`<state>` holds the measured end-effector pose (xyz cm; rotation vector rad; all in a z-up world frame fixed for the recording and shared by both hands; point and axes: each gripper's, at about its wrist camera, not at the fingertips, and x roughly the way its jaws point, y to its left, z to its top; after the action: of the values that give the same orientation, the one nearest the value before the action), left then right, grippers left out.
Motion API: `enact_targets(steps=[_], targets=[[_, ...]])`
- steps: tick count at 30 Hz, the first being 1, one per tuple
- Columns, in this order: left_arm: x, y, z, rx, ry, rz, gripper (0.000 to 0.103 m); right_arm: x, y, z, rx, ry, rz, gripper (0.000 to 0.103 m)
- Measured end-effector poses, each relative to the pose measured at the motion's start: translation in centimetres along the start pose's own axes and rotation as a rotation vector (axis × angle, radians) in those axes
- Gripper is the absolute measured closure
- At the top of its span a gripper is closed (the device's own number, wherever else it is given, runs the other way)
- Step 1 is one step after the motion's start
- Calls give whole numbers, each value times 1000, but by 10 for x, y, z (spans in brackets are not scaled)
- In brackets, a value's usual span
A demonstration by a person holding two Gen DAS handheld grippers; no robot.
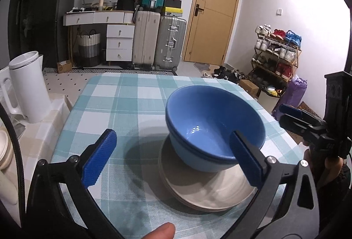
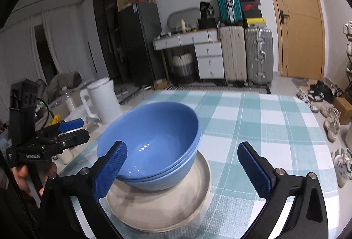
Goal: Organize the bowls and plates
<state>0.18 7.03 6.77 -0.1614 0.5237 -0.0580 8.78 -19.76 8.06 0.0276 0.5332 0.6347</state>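
Two nested blue bowls [image 1: 211, 126] [image 2: 154, 142] sit tilted on a stack of beige plates [image 1: 209, 192] [image 2: 162, 206] on the checked tablecloth [image 1: 123, 107] [image 2: 264, 129]. My left gripper [image 1: 173, 159] is open and empty, its fingers wide apart in front of the stack; the right finger [image 1: 246, 162] overlaps the bowls' near rim. My right gripper [image 2: 187, 170] is open and empty, its left finger [image 2: 110, 173] in front of the bowls' near rim. Each gripper also shows at the edge of the other view, the right [image 1: 301, 120] and the left [image 2: 68, 129].
A white kettle [image 1: 28, 87] [image 2: 103, 100] stands on a side surface left of the table. Cream dishes [image 1: 4, 151] sit at the far left edge. Beyond the table are suitcases [image 1: 158, 41], a drawer unit, a door and a shoe rack [image 1: 275, 54].
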Motion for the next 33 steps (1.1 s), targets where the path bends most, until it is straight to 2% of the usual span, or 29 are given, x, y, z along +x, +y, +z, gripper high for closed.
enact_targets(steps=[4, 9, 15, 26, 33], targets=[[-9, 4, -13, 9, -33, 22, 1, -7, -1, -12, -25, -3, 13, 1], [-10, 12, -31, -19, -38, 4, 1, -14, 3, -33, -46, -13, 31, 1], [-9, 10, -48, 25, -68, 5, 1, -19, 12, -51, -77, -19, 48, 1], [-6, 4, -70, 67, -57, -24, 1, -22, 23, -70, -118, -32, 77, 1], [-8, 3, -76, 80, -79, -27, 1, -20, 26, -76, -120, -39, 99, 1]])
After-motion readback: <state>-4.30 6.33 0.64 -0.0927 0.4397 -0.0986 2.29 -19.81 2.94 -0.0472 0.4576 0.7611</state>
